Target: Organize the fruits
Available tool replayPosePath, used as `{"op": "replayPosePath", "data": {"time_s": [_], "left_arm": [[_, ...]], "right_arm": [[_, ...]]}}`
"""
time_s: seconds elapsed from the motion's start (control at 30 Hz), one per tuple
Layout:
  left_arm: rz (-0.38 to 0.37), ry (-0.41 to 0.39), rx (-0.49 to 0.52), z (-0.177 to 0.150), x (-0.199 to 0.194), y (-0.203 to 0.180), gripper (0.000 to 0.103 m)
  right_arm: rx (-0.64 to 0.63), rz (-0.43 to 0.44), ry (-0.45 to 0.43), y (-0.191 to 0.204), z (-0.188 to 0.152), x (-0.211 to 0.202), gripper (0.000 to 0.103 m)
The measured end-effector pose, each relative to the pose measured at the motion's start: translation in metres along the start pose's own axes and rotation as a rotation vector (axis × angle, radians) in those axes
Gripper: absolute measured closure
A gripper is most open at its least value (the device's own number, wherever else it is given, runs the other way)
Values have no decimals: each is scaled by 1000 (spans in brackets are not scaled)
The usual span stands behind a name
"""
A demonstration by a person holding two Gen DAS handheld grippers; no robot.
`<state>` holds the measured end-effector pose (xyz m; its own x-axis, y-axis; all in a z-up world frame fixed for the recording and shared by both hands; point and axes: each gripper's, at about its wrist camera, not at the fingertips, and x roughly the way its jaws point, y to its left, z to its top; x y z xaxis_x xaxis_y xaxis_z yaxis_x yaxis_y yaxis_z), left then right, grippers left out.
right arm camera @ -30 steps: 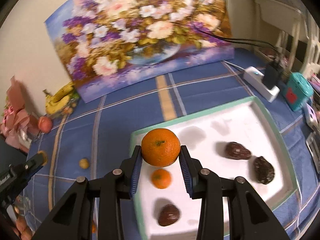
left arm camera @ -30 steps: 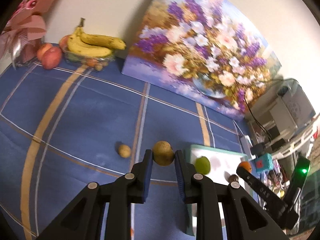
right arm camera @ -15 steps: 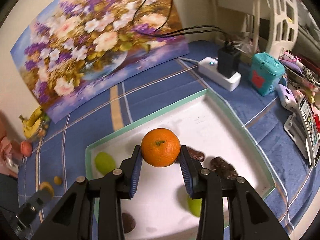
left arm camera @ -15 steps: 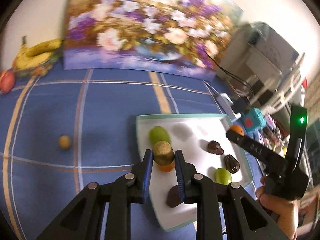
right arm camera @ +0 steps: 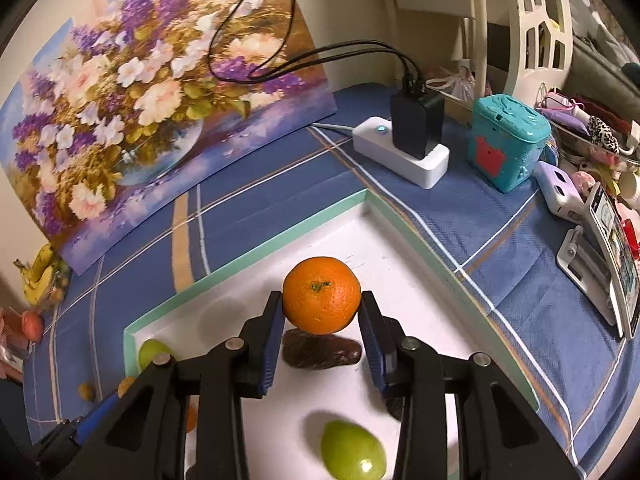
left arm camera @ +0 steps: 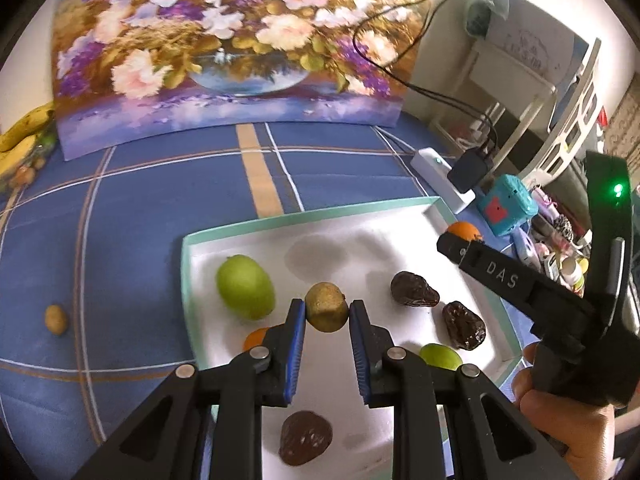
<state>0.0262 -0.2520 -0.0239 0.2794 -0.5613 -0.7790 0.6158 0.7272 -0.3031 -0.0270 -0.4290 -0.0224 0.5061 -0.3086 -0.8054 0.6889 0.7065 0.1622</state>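
Two hand-held grippers hang over a white tray (left arm camera: 308, 216) with a pale green rim, set on a blue checked tablecloth (left arm camera: 132, 200). The left gripper (left arm camera: 326, 318) pinches a small brownish-green fruit (left arm camera: 326, 307) between its blue pads, above the tray's middle. The right gripper (right arm camera: 322, 316) pinches an orange (right arm camera: 321, 294) above the tray, over a dark brown date (right arm camera: 320, 350). In the tray lie two green fruits, a small orange and several dark dates. A small tan fruit (left arm camera: 55, 319) sits on the cloth left of the tray. A flower painting (left arm camera: 224, 48) leans behind.
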Motion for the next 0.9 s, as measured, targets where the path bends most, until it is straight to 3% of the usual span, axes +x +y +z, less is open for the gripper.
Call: {"op": "replayPosePath", "data": {"time_s": [0.57, 0.9], "left_arm": [[33, 95, 54, -1, 54, -8, 79], [39, 133, 56, -6, 65, -9, 79]], "right_arm": [[-21, -61, 87, -16, 12, 43, 64], [-30, -81, 135, -19, 6, 58, 64]]}}
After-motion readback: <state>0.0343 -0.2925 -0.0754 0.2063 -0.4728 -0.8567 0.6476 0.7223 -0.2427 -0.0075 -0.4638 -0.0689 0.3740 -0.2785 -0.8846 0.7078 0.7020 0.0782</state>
